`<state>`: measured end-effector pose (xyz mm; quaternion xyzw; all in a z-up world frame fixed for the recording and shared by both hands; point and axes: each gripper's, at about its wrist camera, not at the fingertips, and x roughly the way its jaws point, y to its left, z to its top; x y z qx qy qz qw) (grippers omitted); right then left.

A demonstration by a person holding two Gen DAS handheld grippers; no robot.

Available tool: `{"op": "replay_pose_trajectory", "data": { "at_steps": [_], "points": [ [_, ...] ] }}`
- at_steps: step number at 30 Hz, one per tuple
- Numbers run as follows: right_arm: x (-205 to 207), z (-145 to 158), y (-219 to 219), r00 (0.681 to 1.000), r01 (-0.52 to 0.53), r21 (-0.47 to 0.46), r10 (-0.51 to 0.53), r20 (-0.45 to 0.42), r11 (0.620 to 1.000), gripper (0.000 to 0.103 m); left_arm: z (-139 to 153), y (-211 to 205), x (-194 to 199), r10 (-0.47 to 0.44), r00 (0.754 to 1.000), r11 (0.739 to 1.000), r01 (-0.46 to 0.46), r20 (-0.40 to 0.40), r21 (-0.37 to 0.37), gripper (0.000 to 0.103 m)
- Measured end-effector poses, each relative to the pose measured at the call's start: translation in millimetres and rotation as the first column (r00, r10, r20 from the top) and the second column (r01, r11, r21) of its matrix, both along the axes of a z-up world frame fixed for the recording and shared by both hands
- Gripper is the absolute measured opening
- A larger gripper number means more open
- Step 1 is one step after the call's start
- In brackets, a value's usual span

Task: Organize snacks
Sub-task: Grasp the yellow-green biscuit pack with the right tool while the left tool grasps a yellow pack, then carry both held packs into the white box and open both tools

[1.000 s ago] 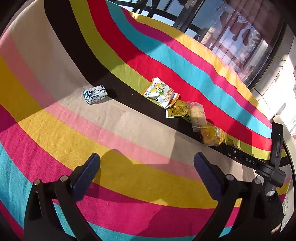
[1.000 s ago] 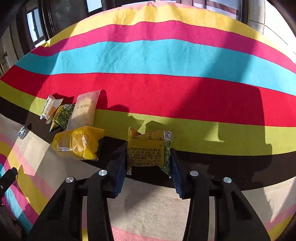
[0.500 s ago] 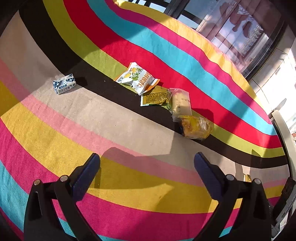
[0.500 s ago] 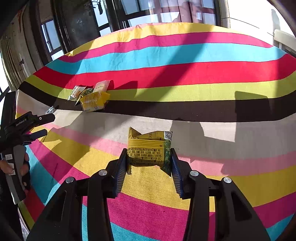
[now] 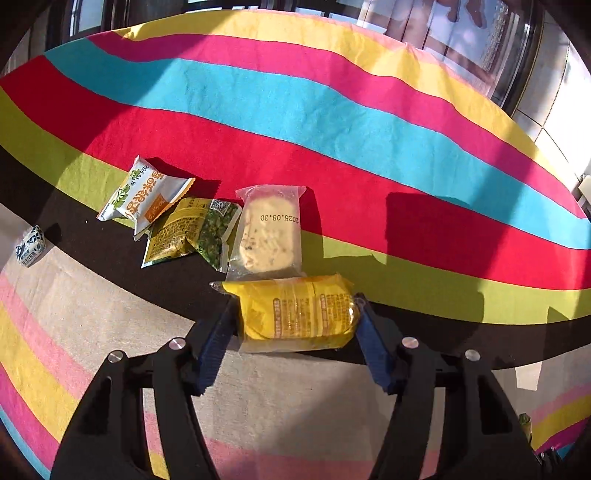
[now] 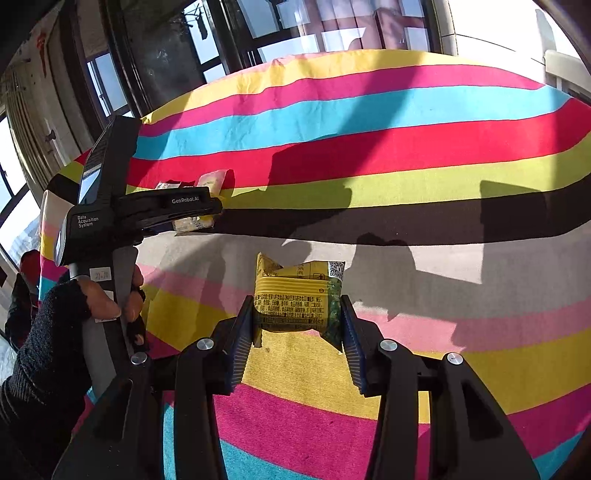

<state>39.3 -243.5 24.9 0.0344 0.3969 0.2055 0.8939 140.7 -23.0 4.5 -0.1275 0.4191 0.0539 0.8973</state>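
left hand-held gripper [image 5: 295, 317]: jaws closing | right hand-held gripper [image 6: 297, 317]: clamped, holding

I am in a sunlit room of a home, it seems: a broad striped cloth [image 5: 295, 122] in pink, blue, red and yellow covers the table under me, tall dark-framed windows [image 6: 177, 62] stand behind it, and pale curtains [image 6: 354, 22] hang there.

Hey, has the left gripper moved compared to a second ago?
Yes. The left gripper has come in toward the row of snacks along the black stripe, and its closing jaws now flank the yellow packet.
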Motion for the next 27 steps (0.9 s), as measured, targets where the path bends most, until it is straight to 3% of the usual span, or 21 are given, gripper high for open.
{"op": "replay_pose_trajectory", "data": {
  "at_steps": [8, 12, 14, 27],
  "points": [
    [0, 0, 0, 1.000, -0.004, 0.005, 0.004, 0.010, 1.000, 0.044, 14, 35, -108, -0.074, 0.991, 0.995, 0.081, 0.114, -0.060, 0.058],
    [1, 0, -2, 1.000, 0.000, 0.018, -0.001, 0.009, 1.000, 0.044, 10, 69, -157, -0.035, 0.987, 0.986, 0.060, 0.157, -0.153, 0.058],
    [1, 0, -3, 1.000, 0.005, 0.023, -0.005, 0.005, 1.000, 0.044, 9, 86, -173, -0.009, 0.979, 0.967, 0.061, 0.204, -0.249, 0.058],
    [3, -2, -8, 0.999, 0.045, 0.030, -0.045, -0.010, 0.999, 0.044, 19, 95, -183, 0.019, 0.953, 0.958, 0.068, 0.302, -0.277, 0.058]
  ]
}}
